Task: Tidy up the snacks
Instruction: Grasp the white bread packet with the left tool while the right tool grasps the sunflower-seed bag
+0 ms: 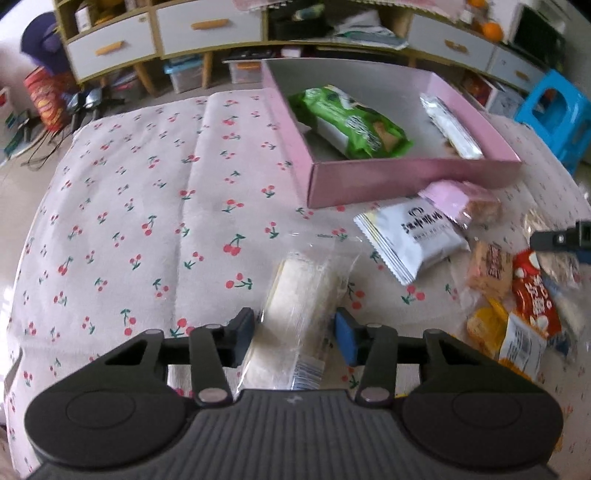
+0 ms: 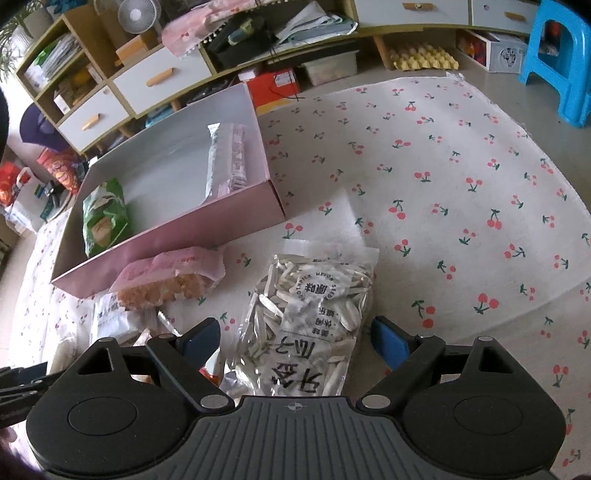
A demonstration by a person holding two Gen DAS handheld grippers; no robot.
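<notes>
My left gripper (image 1: pixel 295 332) is shut on a clear-wrapped pale pastry (image 1: pixel 299 291) that lies on the cherry-print cloth, a pad against each side of it. My right gripper (image 2: pixel 293 339) stands open and wide around a clear bag of melon seeds (image 2: pixel 310 314), with gaps on both sides. The pink box (image 1: pixel 406 173) (image 2: pixel 166 236) holds a green pack (image 1: pixel 351 122) (image 2: pixel 105 214) and a silvery white pack (image 1: pixel 450 125) (image 2: pixel 225 162). A pink-wrapped crispy snack (image 1: pixel 461 199) (image 2: pixel 170 277) leans by the box's near wall.
Loose snacks are heaped to the right of my left gripper: a white pack (image 1: pixel 413 236), a red pack (image 1: pixel 535 295), and orange ones. A blue stool (image 1: pixel 557 110) (image 2: pixel 561 62) and a drawer cabinet (image 1: pixel 207 29) stand beyond the cloth-covered surface (image 1: pixel 147 184).
</notes>
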